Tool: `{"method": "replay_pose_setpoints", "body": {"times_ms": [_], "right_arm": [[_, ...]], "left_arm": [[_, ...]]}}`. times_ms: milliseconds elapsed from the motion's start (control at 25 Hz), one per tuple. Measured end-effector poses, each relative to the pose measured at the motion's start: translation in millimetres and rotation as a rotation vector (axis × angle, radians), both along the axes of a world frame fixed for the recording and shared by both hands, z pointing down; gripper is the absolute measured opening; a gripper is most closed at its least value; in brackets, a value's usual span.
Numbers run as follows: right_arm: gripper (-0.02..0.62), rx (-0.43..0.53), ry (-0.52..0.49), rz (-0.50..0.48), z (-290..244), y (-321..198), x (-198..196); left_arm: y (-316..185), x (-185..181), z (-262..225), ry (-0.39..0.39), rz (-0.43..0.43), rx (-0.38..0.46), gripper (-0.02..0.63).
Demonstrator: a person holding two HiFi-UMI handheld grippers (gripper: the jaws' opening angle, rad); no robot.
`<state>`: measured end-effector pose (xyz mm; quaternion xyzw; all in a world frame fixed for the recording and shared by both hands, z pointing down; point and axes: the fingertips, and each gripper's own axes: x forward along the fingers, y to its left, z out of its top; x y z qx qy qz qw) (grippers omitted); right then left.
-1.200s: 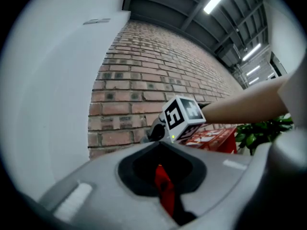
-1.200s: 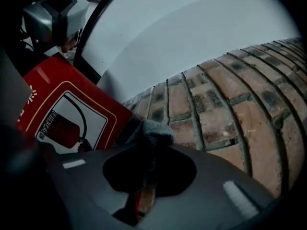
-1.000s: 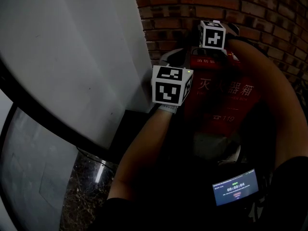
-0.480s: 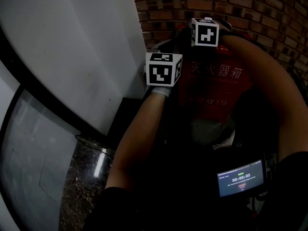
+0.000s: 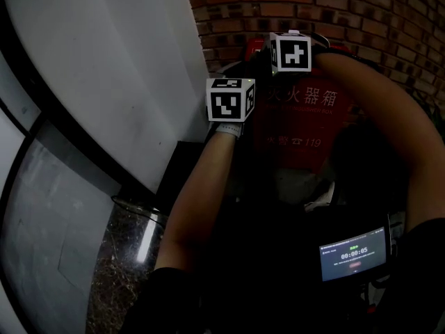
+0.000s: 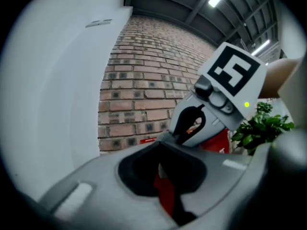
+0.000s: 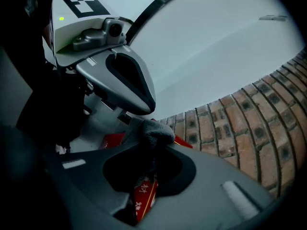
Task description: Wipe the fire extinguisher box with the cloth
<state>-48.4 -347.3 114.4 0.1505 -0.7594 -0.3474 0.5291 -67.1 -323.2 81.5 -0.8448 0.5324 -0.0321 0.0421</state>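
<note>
1. A white curved wall (image 5: 118, 68) fills the left side.
2. The left gripper (image 6: 163, 174) is near the upper left corner of the box. Its jaws are pressed together on nothing, and red shows just beyond them.
3. The red fire extinguisher box (image 5: 306, 127) stands in front of the brick wall (image 5: 361, 12), to the right of the white wall.
4. The right gripper (image 7: 146, 169) pinches the grey cloth (image 7: 156, 132), which is bunched on the box's top edge, just beside the left gripper.
</note>
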Motion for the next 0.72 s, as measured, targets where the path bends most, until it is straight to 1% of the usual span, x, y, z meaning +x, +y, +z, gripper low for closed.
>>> {"method": "replay_pose_setpoints", "body": {"times_ms": [200, 440, 560, 720], "right_arm": [[0.034, 0.091, -0.010, 0.047, -29, -11, 27], [0.035, 0.188, 0.000, 0.115, -61, -48, 61], [0.035, 0.205, -0.009, 0.138, -64, -69, 67], [0.034, 0.185, -0.017, 0.138, -50, -91, 63]], "left_arm": [[1, 19, -13, -0.013, 0.019, 0.024, 0.000], [-10, 34, -21, -0.011, 0.035, 0.035, 0.000], [-18, 42, -22, -0.009, 0.050, 0.041, 0.000], [-27, 50, -20, -0.007, 0.078, 0.048, 0.000]]}}
